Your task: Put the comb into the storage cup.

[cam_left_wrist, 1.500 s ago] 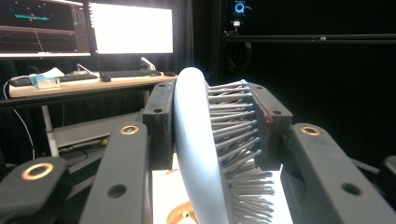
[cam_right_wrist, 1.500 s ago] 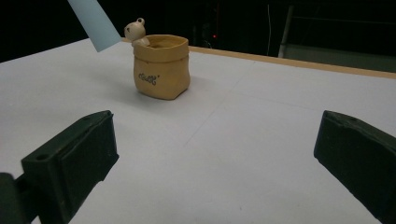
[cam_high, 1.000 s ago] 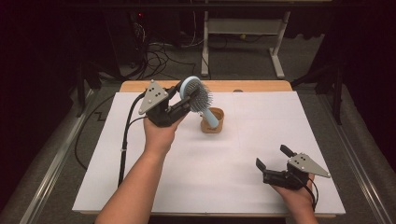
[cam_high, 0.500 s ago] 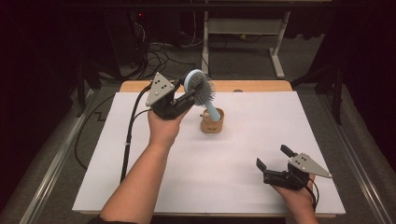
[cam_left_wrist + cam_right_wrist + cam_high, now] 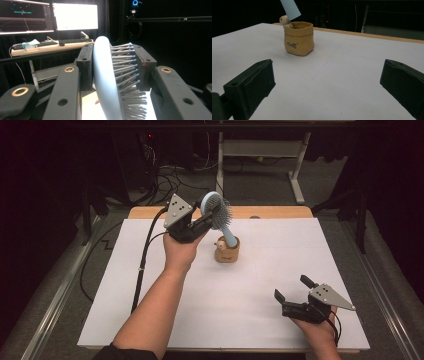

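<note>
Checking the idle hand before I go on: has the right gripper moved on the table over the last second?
No. In the high view the right gripper sits at the same spot near the white sheet's front right corner, jaws open.

Lab: monitors (image 5: 50, 16), cables (image 5: 170, 180), dark surrounds
</note>
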